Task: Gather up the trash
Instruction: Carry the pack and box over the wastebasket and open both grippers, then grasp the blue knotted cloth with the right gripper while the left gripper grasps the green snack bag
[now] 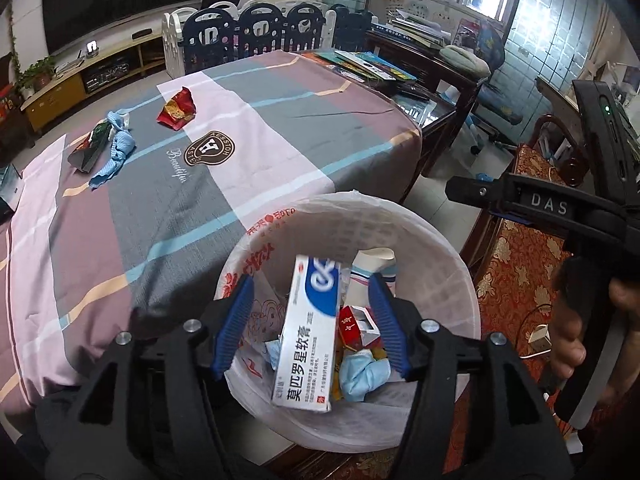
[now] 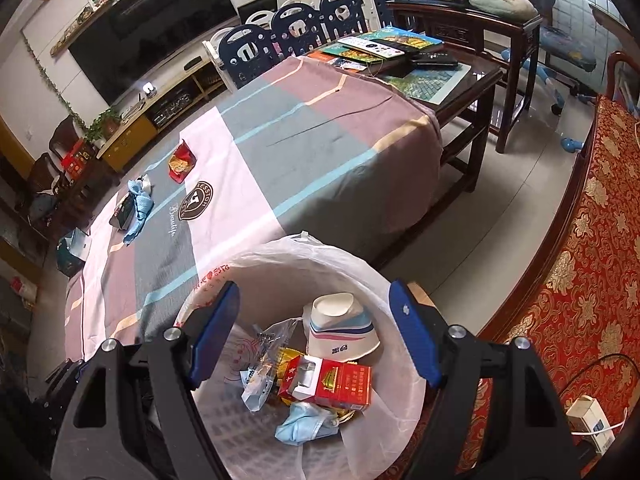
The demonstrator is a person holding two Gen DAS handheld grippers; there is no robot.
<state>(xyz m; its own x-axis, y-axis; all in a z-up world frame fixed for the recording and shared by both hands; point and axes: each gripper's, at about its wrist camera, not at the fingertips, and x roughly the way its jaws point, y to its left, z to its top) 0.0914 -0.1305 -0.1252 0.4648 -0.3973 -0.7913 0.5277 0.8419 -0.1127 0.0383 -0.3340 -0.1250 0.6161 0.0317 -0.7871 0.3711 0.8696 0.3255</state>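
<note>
A white bag-lined trash bin (image 1: pixel 432 236) (image 2: pixel 404 416) stands beside the cloth-covered table. My left gripper (image 1: pixel 312 320) is open above the bin. A white and blue ointment box (image 1: pixel 308 332) hangs between its fingers without touching them, in mid-air over the bin. My right gripper (image 2: pixel 316 332) is open and empty above the bin. The bin holds a paper cup (image 2: pixel 340 328), a red cigarette pack (image 2: pixel 332 384) and a blue face mask (image 2: pixel 304 424). On the table lie a red snack wrapper (image 1: pixel 178 110) (image 2: pixel 182 160), a dark wrapper (image 1: pixel 90 148) and a blue cloth (image 1: pixel 116 152) (image 2: pixel 138 208).
The table (image 1: pixel 240 128) has books and remotes (image 2: pixel 380 46) at its far end. A red patterned sofa (image 2: pixel 592 240) is at the right. A white charger (image 2: pixel 592 424) lies on it. A TV cabinet and a playpen fence stand behind the table.
</note>
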